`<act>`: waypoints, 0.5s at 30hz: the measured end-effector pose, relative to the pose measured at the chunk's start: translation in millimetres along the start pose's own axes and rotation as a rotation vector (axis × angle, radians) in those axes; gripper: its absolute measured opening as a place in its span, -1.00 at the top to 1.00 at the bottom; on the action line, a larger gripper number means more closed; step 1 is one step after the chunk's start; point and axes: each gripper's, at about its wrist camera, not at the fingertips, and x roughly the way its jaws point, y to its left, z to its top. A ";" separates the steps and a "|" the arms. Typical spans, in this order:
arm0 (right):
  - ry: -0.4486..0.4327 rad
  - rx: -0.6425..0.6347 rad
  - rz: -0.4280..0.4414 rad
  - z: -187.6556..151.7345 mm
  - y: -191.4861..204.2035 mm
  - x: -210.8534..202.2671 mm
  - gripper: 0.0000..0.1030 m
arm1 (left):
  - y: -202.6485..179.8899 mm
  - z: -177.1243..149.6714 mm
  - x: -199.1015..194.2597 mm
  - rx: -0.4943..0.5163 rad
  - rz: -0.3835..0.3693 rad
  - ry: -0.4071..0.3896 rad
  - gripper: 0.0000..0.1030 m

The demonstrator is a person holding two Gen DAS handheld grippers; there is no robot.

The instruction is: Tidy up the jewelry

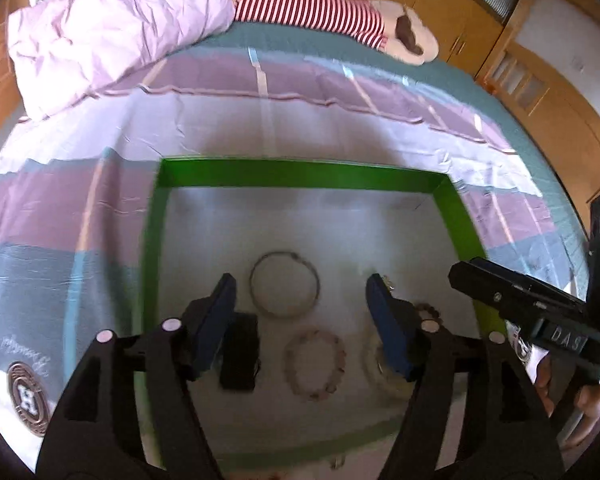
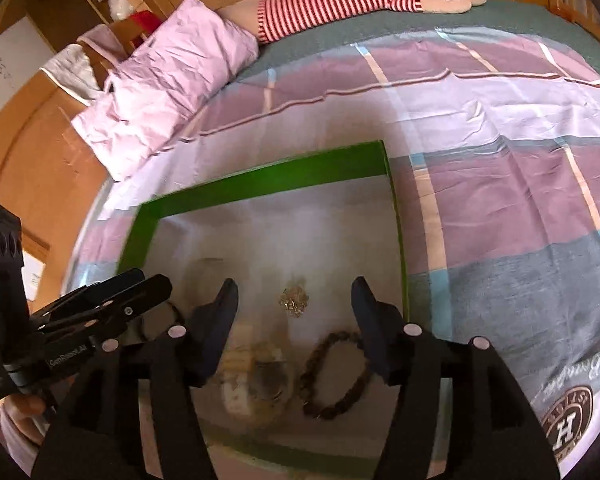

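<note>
A green-rimmed tray (image 1: 300, 170) with a white floor lies on the bed and holds the jewelry. In the left wrist view it holds a thin bangle (image 1: 285, 289), a pale bead bracelet (image 1: 315, 364), a small black box (image 1: 239, 352) and a pale coiled piece (image 1: 374, 364) partly behind the right finger. My left gripper (image 1: 300, 296) is open above them and empty. In the right wrist view I see the tray (image 2: 260, 188), a dark bead bracelet (image 2: 336, 374), a small gold chain heap (image 2: 294, 301) and a pale coiled piece (image 2: 256, 380). My right gripper (image 2: 294, 308) is open and empty.
The tray sits on a checked pink, purple and teal bedspread (image 1: 340, 120). A pink pillow (image 1: 112, 28) and a striped plush toy (image 1: 320, 12) lie at the far side. The other gripper (image 1: 520, 300) shows at the tray's right edge. Wooden cabinets (image 1: 540, 112) stand beyond the bed.
</note>
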 end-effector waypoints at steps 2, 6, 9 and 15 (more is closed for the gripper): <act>0.004 0.005 0.020 -7.7 3.5 -19.5 -0.15 | 3.3 -9.6 -25.7 0.037 0.020 -0.016 -0.37; 0.051 -0.008 0.079 -37.6 5.5 -47.7 -0.15 | 21.0 -52.5 -73.7 0.064 0.020 -0.037 -0.48; 0.109 -0.059 0.040 -72.9 3.2 -49.0 -0.15 | 39.6 -94.7 -81.1 0.004 -0.027 -0.007 -0.48; 0.225 -0.119 -0.084 -102.3 11.4 4.4 0.17 | 32.9 -125.5 -42.3 0.027 0.088 0.115 -0.48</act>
